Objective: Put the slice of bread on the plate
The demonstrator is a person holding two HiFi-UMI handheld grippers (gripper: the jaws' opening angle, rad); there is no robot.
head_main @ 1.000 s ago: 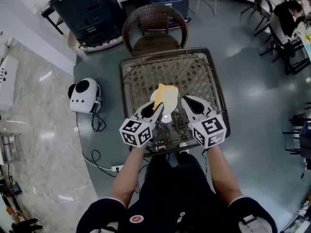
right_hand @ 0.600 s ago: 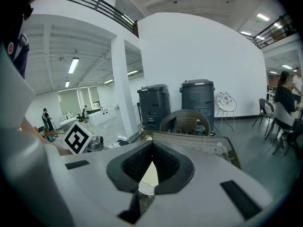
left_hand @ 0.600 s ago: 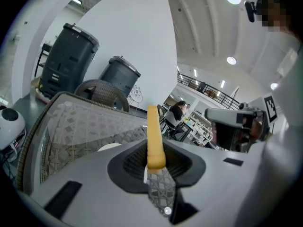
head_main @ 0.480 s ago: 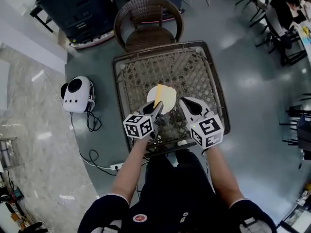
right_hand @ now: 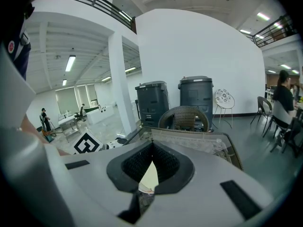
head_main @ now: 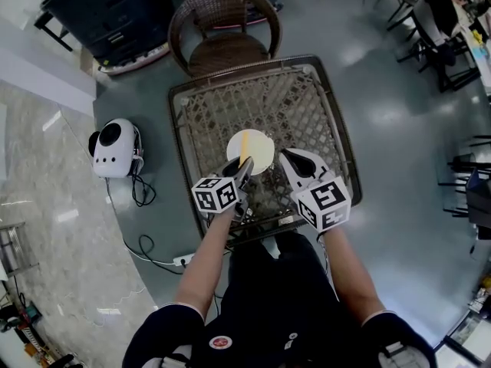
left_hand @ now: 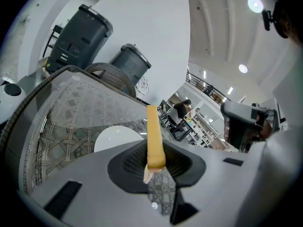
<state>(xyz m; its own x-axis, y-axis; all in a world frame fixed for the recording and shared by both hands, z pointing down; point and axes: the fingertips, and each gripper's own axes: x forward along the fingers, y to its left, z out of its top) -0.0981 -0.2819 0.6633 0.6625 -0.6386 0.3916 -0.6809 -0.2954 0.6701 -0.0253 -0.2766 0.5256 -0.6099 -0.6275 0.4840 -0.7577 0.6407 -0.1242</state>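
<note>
The slice of bread (left_hand: pixel 155 135) stands on edge, crust toward me, clamped between the jaws of my left gripper (left_hand: pixel 156 162). From the head view the slice (head_main: pixel 244 158) hangs just over the near edge of the round white plate (head_main: pixel 255 146) on the glass-topped wicker table (head_main: pixel 307 106), with the left gripper (head_main: pixel 242 169) behind it. That plate (left_hand: pixel 116 138) lies just past the left jaws. My right gripper (head_main: pixel 291 161) hovers to the right of the plate, holding nothing. Its jaw tips (right_hand: pixel 151 148) meet, and a pale patch shows in the wedge below them.
A wicker chair (head_main: pixel 222 29) stands at the table's far side, with dark bins (head_main: pixel 100 14) behind it. A white device (head_main: pixel 113 148) and cables (head_main: pixel 146 244) lie on the floor to the left. People sit at desks at the far right (head_main: pixel 445 6).
My left gripper has come down toward the plate with the bread, and the slice has rolled from showing its face to standing edge-on. The right gripper sank a little.
</note>
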